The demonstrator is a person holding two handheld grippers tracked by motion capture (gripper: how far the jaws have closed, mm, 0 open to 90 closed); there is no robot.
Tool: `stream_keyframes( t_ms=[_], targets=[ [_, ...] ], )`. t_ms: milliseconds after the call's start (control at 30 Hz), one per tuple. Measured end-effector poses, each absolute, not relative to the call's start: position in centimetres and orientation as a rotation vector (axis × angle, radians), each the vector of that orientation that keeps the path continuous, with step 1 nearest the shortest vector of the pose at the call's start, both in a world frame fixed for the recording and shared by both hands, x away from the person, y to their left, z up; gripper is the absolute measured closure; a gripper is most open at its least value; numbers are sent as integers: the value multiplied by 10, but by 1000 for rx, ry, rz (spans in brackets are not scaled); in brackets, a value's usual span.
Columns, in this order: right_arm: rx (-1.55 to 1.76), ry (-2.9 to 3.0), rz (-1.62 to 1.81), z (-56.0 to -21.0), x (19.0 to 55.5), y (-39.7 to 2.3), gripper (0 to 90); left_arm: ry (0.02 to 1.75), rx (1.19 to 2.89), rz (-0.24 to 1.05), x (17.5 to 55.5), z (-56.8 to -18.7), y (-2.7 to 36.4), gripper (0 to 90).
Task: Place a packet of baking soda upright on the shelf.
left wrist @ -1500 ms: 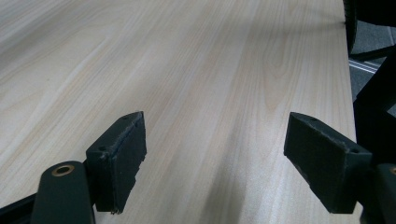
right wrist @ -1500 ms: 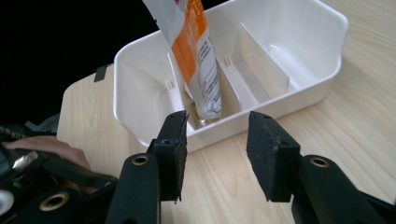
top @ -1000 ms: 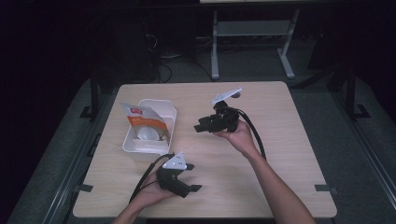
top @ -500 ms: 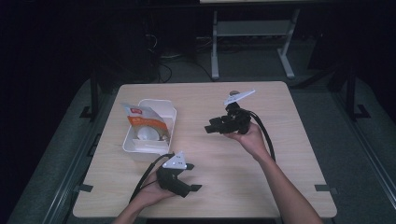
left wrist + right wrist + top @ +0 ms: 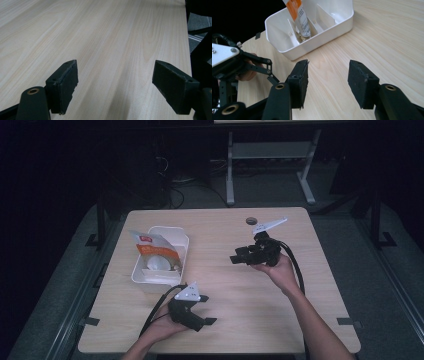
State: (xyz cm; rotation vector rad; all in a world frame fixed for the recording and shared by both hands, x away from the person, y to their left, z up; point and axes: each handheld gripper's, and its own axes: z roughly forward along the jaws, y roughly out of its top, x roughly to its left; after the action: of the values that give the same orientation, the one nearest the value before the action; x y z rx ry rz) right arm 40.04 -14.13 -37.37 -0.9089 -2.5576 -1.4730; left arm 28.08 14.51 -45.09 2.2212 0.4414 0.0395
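- The orange-and-white pouch (image 5: 152, 251) stands tilted in the white divided bin (image 5: 184, 245) at the worktop's (image 5: 240, 290) left side, leaning over a round white item that is too small to make out.
- The pouch looks light, thin, floppy and probably slick; its upper edge, sticking out above the bin's rim, seems the best place to pinch.
- The right tongs (image 5: 234, 258) are released and empty; their jaws have just been opening.
- The left tongs (image 5: 207, 316) rest low on the worktop, spread wide, holding nothing.
- Compared with a second ago, the right tongs are farther right, away from the bin; the left ones and the pouch are unchanged.
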Motion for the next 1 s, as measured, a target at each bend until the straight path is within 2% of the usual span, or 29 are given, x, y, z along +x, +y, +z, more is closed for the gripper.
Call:
stream_keyframes(
  t_ms=[1000],
  targets=[
    [-1039, -2508, -1506, -384, 376, -202, 461, 468, 2210, 42, 285, -451, 149, 202]
  ],
)
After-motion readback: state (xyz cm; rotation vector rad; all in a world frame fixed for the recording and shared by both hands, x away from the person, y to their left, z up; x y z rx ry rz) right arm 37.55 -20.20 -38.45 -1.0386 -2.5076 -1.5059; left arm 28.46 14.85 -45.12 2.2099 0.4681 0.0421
